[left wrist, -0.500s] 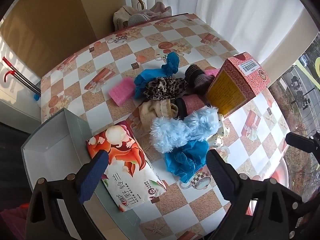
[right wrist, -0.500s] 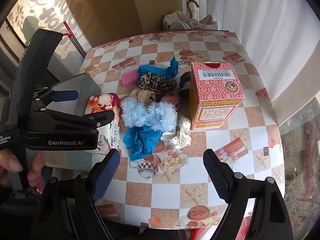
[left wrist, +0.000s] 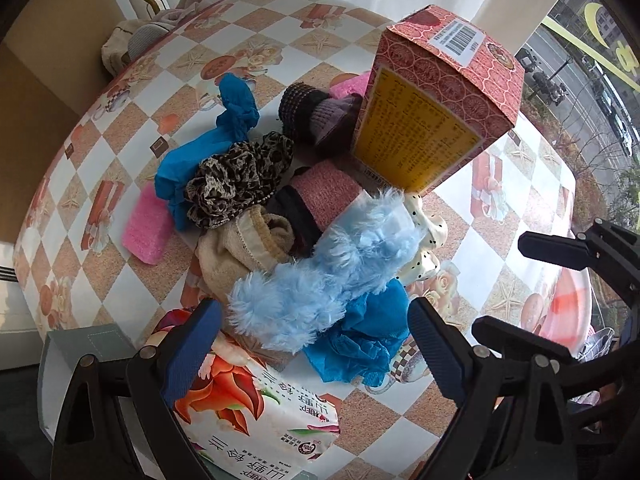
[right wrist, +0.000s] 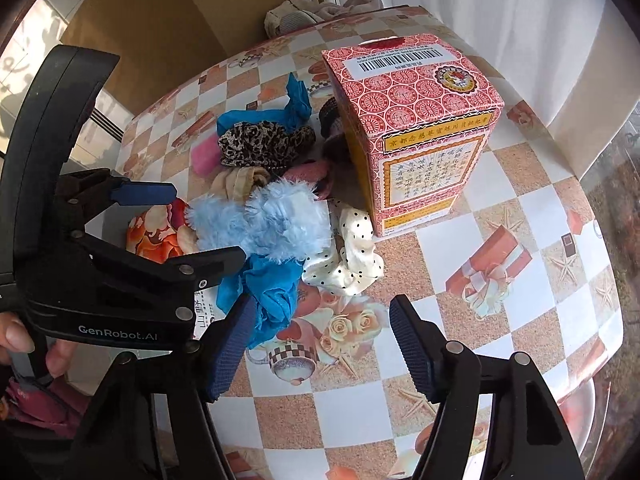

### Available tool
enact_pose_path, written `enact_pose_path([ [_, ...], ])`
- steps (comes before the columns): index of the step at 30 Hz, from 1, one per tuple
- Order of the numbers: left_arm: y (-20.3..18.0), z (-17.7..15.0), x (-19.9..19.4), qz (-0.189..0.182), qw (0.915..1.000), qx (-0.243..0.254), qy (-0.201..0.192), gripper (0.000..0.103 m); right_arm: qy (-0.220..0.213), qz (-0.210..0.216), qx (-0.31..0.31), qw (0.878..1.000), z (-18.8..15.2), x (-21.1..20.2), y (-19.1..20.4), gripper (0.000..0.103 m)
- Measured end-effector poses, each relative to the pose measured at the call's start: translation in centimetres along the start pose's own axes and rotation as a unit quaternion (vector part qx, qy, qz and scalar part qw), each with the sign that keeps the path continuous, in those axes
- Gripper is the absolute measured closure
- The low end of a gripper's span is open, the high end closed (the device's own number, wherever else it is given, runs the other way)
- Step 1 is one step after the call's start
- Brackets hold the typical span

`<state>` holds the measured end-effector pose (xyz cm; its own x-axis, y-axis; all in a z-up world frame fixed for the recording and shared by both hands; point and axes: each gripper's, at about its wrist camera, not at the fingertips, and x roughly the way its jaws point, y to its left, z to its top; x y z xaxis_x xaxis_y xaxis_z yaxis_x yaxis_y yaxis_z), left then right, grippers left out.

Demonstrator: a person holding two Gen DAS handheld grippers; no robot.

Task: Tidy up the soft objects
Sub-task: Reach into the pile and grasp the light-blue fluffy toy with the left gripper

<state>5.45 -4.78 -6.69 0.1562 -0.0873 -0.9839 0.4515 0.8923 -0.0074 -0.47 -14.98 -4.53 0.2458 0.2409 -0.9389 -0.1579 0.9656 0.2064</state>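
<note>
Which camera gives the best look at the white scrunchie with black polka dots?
The right wrist view: the polka-dot scrunchie lies in the open beside the red box, nearly all of it showing. In the left wrist view only a sliver peeks out behind the fluffy light-blue piece.

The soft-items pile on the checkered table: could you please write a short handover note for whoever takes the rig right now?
Left claw: open, empty, above the fluffy light-blue piece.
Right claw: open, empty, over bare table near the polka-dot scrunchie.
Pile: leopard scrunchie, blue cloths, beige cloth and pink sponge lie heaped beside the red carton. Tissue pack lies partly over the grey bin.
Done: nothing visibly sorted.
Left: all soft items.
</note>
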Motion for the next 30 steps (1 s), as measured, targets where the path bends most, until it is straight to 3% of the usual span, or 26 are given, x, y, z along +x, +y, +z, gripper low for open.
enact_pose_path([
  [2,-0.4,0.2,0.8,-0.010,0.9999,0.006,0.009,0.010,0.008,0.004,0.008,1.000,0.0,0.8,-0.2,0.033],
  [4,-0.1,0.2,2.0,-0.030,0.9989,0.007,0.035,0.014,0.010,0.007,0.016,1.000,0.1,1.7,-0.7,0.039],
  [6,-0.1,0.4,3.1,-0.046,0.9976,0.008,0.051,0.028,0.009,0.007,0.021,1.000,0.3,2.8,-1.3,0.046],
  [11,0.1,0.5,5.3,-0.029,0.9962,0.020,0.080,0.037,0.026,0.016,0.023,0.999,0.2,5.4,-1.5,0.046],
  [15,1.5,-0.2,6.2,-0.054,0.9942,-0.013,0.093,0.053,0.020,0.012,0.003,1.000,0.6,7.2,-1.0,0.046],
  [17,2.8,-0.6,6.7,-0.063,0.9928,-0.020,0.099,0.056,0.026,0.015,-0.004,1.000,0.8,8.3,-0.6,0.047],
  [20,2.5,-0.5,7.2,-0.066,0.9934,-0.014,0.093,0.072,0.030,0.022,-0.031,0.999,1.3,9.5,0.4,0.080],
  [21,2.3,-0.6,7.0,-0.067,0.9938,-0.013,0.088,0.077,0.030,0.024,-0.039,0.998,1.2,9.5,0.6,0.083],
  [26,2.3,-2.3,5.0,-0.114,0.9903,-0.044,0.066,0.082,0.013,0.039,-0.055,0.998,-0.1,6.0,0.0,0.087],
  [29,1.9,-4.0,4.7,-0.144,0.9859,-0.065,0.055,0.081,0.011,0.035,-0.047,0.998,-1.1,4.1,-1.5,0.087],
  [30,2.2,-4.3,4.7,-0.156,0.9835,-0.073,0.057,0.077,0.012,0.034,-0.045,0.998,-1.5,3.6,-2.0,0.087],
])
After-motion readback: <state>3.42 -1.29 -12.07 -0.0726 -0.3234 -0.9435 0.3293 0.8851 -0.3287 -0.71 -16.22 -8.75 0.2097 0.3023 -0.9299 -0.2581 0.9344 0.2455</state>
